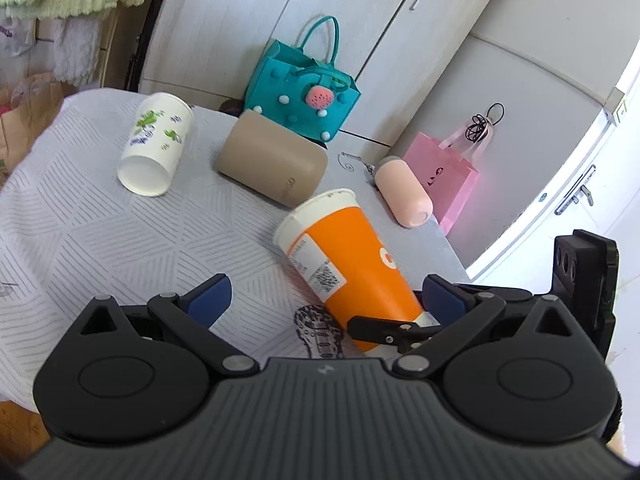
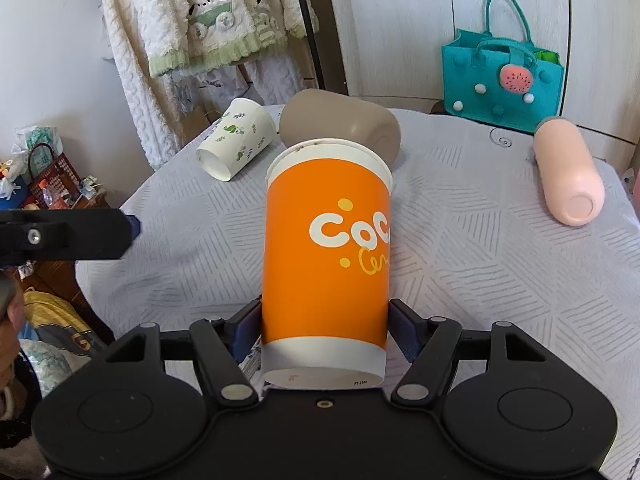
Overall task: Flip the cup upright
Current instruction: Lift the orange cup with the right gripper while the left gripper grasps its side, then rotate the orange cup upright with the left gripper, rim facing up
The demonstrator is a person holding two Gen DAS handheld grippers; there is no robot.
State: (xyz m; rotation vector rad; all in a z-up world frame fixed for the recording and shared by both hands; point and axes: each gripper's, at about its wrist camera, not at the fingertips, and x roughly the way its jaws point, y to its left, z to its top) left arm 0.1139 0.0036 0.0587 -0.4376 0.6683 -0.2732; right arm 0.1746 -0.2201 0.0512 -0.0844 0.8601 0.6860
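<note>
An orange paper cup (image 2: 326,256) with a white rim and white lettering is gripped near its base by my right gripper (image 2: 324,336), its open end pointing away and up above the table. In the left wrist view the same orange cup (image 1: 352,264) is tilted, with the right gripper's finger on its lower end. My left gripper (image 1: 326,300) is open and empty, just left of the cup; its finger shows at the left of the right wrist view (image 2: 80,232).
On the patterned grey tablecloth (image 2: 480,260) lie a white paper cup with green prints (image 2: 236,144), a beige cup (image 2: 340,124) and a pink bottle (image 2: 568,172). A teal felt bag (image 2: 504,80) stands behind. A pink gift bag (image 1: 444,176) is beyond the table edge.
</note>
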